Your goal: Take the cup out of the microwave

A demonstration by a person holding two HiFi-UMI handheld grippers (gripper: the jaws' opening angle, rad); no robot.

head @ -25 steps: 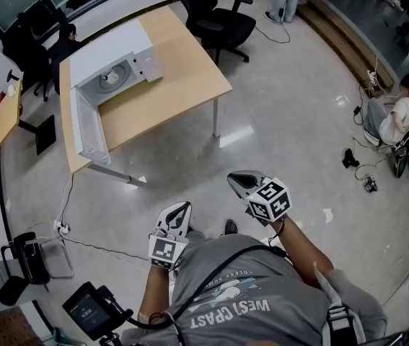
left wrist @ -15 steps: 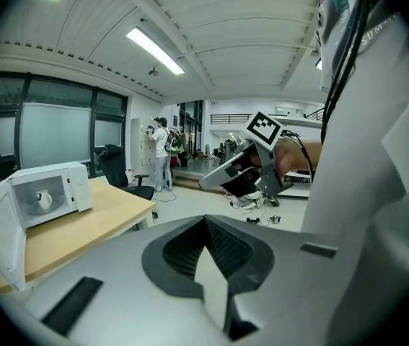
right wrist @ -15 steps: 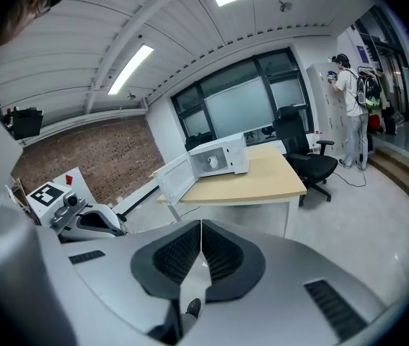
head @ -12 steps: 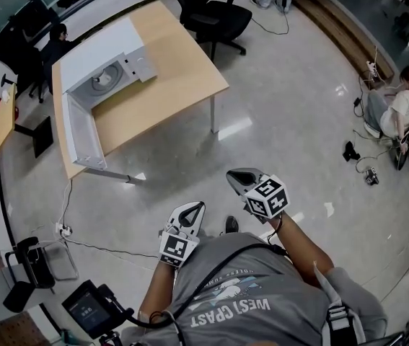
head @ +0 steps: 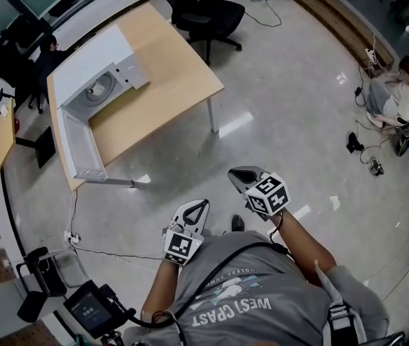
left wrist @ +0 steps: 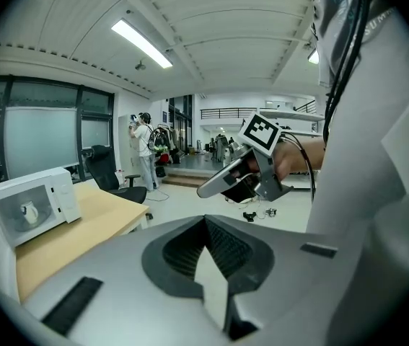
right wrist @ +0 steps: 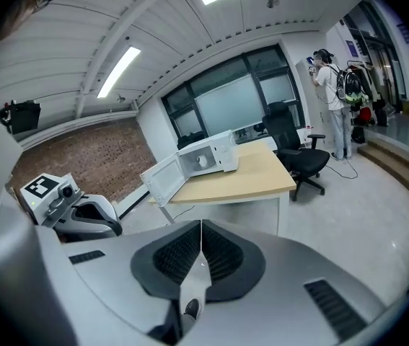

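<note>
left tongs [head: 203, 203] and right tongs [head: 233, 172] clenched empty, cup [left wrist: 27, 210] barely discernible inside open microwave [left wrist: 66, 193]

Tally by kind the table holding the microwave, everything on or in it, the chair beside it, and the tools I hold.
1 light wooden table
1 white microwave, door open
1 white cup, inside the microwave
1 black office chair
2 grey handheld tools: left tool, right tool, both shut and empty
Total: 6
</note>
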